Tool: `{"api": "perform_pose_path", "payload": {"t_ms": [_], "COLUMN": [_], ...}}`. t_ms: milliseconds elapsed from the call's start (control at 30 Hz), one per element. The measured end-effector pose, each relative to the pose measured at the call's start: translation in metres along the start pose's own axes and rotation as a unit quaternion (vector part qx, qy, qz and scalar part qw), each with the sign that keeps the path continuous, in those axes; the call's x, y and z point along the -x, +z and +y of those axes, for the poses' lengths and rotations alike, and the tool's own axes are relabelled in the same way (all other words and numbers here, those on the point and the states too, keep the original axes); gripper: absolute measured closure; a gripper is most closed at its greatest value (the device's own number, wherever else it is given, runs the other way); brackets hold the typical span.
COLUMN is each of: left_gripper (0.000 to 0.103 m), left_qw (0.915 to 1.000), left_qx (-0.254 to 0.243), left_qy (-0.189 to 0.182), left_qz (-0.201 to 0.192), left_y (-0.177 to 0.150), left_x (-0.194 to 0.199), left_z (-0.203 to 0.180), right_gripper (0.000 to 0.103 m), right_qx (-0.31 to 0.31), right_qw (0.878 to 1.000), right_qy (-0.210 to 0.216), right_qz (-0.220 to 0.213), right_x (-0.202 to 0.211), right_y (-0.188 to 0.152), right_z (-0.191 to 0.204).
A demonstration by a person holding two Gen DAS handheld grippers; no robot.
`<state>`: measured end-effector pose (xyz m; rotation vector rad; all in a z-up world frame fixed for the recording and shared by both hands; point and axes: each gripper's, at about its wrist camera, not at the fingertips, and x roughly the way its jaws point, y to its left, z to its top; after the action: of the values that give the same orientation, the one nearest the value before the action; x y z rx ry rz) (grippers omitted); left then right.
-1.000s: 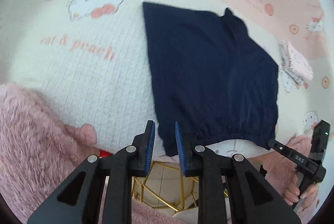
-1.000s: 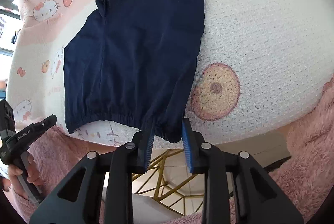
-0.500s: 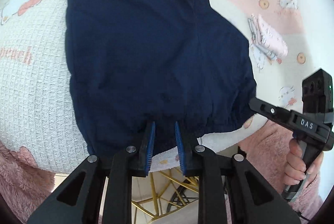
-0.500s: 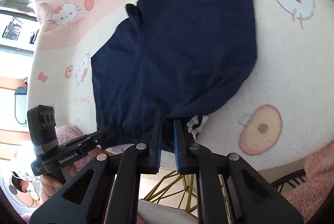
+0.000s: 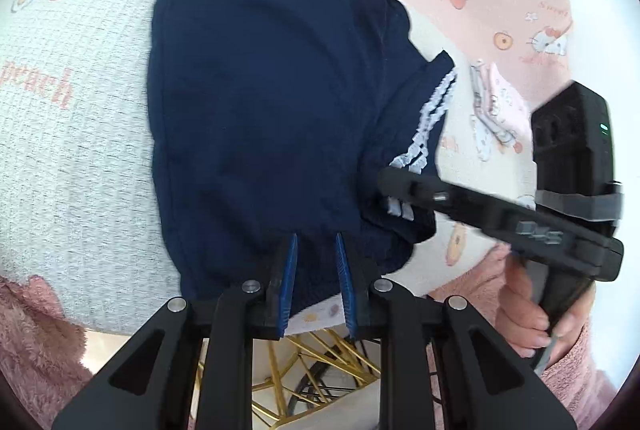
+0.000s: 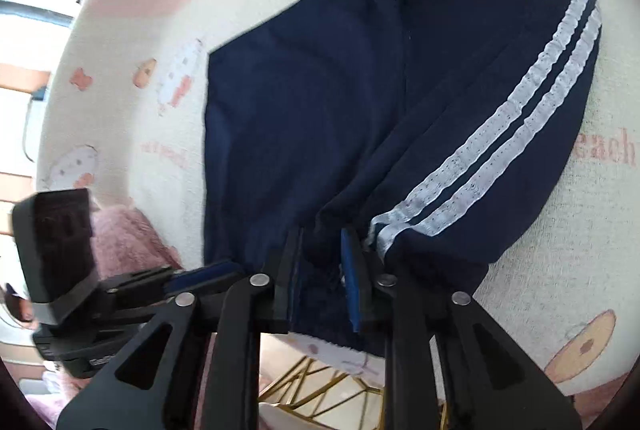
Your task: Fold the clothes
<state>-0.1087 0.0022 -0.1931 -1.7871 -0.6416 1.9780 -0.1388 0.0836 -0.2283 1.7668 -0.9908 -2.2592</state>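
Navy shorts (image 5: 260, 101) with two white side stripes (image 6: 500, 149) lie on a cat-print blanket, waistband at the near edge. The right side is folded leftward over the rest, stripes facing up. My left gripper (image 5: 316, 266) straddles the elastic waistband, with its fingers slightly apart. My right gripper (image 6: 322, 270) is shut on the bunched waistband at the folded side; it also shows in the left wrist view (image 5: 500, 213), its tip on the fabric. The left gripper shows at the lower left of the right wrist view (image 6: 120, 286).
The cream and pink blanket (image 5: 80, 109) covers the table. A small folded pink-white garment (image 5: 500, 109) lies at the far right. Pink fluffy sleeves (image 5: 36, 330) and a gold wire frame (image 5: 320, 362) show below the table edge.
My right gripper carried the right waistband corner leftward, folding that side over and exposing the white stripes. My left gripper moved in onto the waistband.
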Motion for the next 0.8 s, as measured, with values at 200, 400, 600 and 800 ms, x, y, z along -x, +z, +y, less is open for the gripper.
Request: {"api": "perform_pose_path", "payload": {"t_ms": [200, 400, 600, 800], "left_gripper": [0.081, 0.081, 0.081, 0.08], "left_qw": [0.9984, 0.9971, 0.996, 0.9975], "left_qx": [-0.056, -0.055, -0.06, -0.033], "left_qy": [0.012, 0.041, 0.042, 0.045], "left_qz": [0.008, 0.033, 0.052, 0.042], "left_y": [0.021, 0.044, 0.05, 0.056], "left_x": [-0.016, -0.043, -0.067, -0.067], "left_z": [-0.034, -0.046, -0.059, -0.056], "right_gripper": [0.08, 0.074, 0.067, 0.067], "right_qx": [-0.022, 0.046, 0.105, 0.079], "right_qw": [0.994, 0.993, 0.988, 0.991], "right_qy": [-0.05, -0.089, -0.108, -0.103], "right_qz": [-0.096, -0.061, -0.03, -0.026], "right_x": [0.062, 0.043, 0.016, 0.015], "right_y": [-0.034, -0.066, -0.07, -0.068], "right_z": [-0.017, -0.022, -0.011, -0.027]}}
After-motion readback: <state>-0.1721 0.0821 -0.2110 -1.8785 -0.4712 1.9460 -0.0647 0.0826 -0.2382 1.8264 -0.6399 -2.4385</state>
